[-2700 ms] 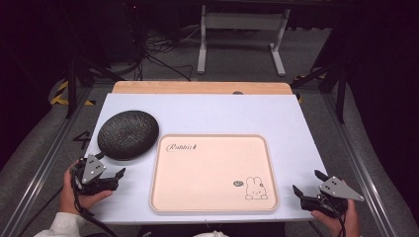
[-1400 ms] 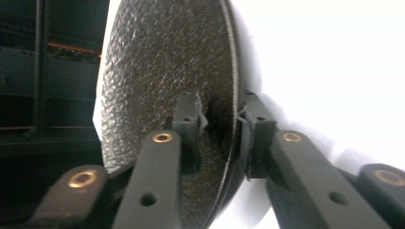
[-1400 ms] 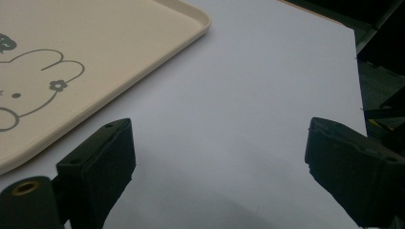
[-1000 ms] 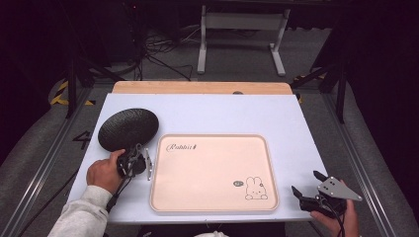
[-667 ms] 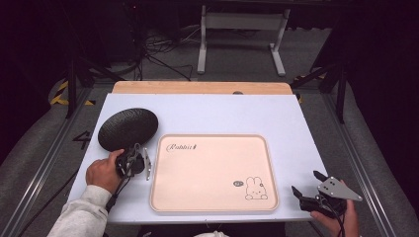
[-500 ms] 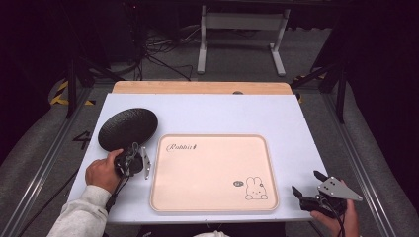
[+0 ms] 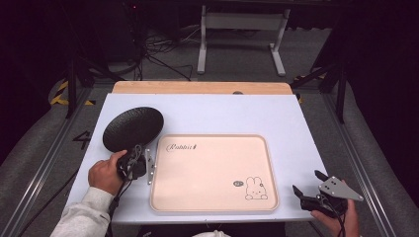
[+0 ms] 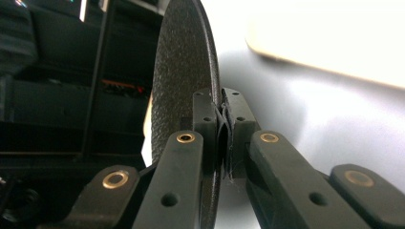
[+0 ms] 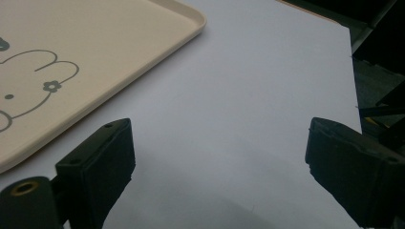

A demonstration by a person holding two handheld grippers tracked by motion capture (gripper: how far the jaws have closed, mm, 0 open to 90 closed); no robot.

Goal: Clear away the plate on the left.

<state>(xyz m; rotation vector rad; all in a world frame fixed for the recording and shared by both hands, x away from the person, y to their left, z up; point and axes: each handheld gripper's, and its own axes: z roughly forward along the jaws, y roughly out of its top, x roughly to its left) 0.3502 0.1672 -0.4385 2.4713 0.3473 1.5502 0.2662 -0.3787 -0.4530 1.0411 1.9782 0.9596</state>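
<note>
Black plate (image 7: 133, 128) near left edge of surface (image 7: 237, 111), rim pinched by left hand-held gripper (image 7: 141, 159) and tilted up, not yet on pink tray (image 7: 212, 173); right hand-held gripper (image 7: 309, 190) spread, idle at near right corner.

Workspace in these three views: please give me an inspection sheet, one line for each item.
Surface: white table top, with a wooden strip along its far edge.
Job's things: black plate, tilted, with its near rim clamped; beige tray with a rabbit drawing lies flat beside it and carries nothing.
Clutter: nothing seen.
Grippers: left gripper has its jaws shut on the plate's rim; right gripper rests open at the table's near right corner, holding nothing.
Cables: a cable trails from the left gripper along the sleeve; loose cables lie on the floor behind the table.
Surroundings: dark room, a metal stand beyond the table, metal rails on both sides.
</note>
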